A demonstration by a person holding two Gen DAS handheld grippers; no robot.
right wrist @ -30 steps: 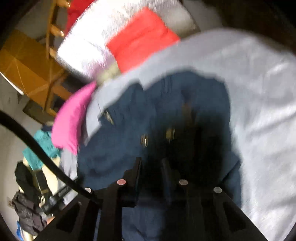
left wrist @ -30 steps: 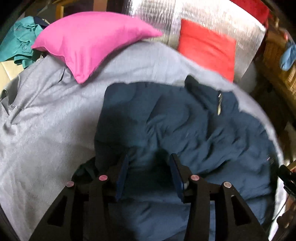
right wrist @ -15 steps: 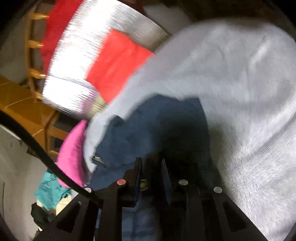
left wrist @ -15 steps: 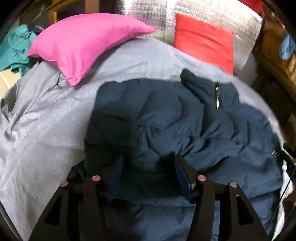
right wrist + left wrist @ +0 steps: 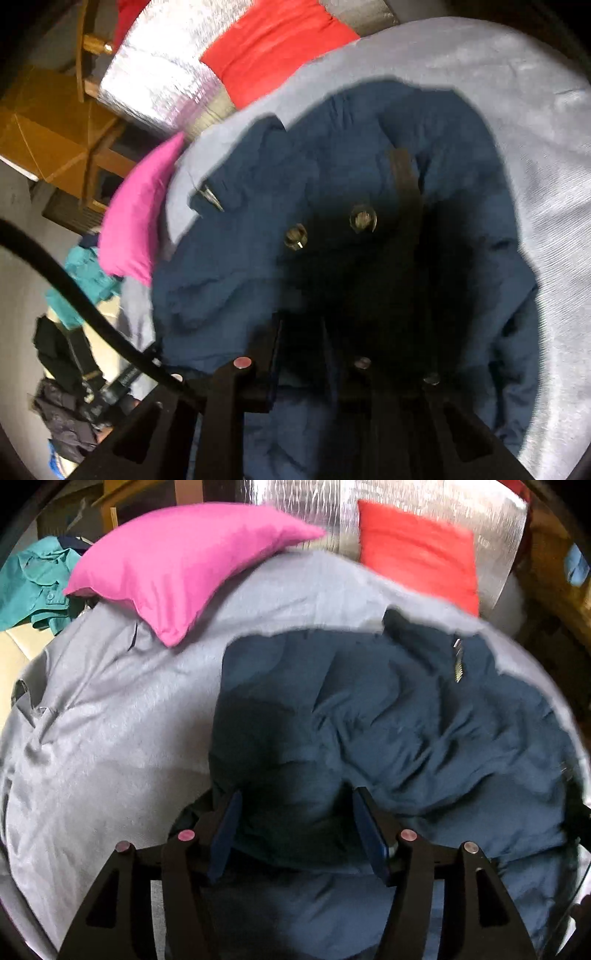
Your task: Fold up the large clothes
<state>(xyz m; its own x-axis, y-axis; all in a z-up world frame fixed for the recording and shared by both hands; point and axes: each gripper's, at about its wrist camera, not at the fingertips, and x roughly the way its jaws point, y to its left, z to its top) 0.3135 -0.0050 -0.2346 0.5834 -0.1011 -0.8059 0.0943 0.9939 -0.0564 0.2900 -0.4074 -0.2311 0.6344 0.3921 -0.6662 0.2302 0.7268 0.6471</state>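
Note:
A navy padded jacket (image 5: 388,716) lies crumpled on a grey bedsheet (image 5: 110,720), its zipper end near the far right. My left gripper (image 5: 295,812) is open, its fingers spread over the jacket's near left part with cloth bulging between them. In the right wrist view the jacket (image 5: 258,258) shows two metal snaps. My right gripper (image 5: 301,332) sits low over dark jacket fabric with its jaws narrow; shadow hides whether cloth is pinched.
A pink pillow (image 5: 184,561) lies at the far left of the bed, a red cushion (image 5: 417,554) against a silver foil panel (image 5: 406,502) at the back. A teal garment (image 5: 33,583) lies off the bed's left. Wooden furniture (image 5: 48,129) stands beyond.
The left gripper shifted slightly over the jacket, still open. The right wrist view swung back down over the jacket, so the snaps show again.

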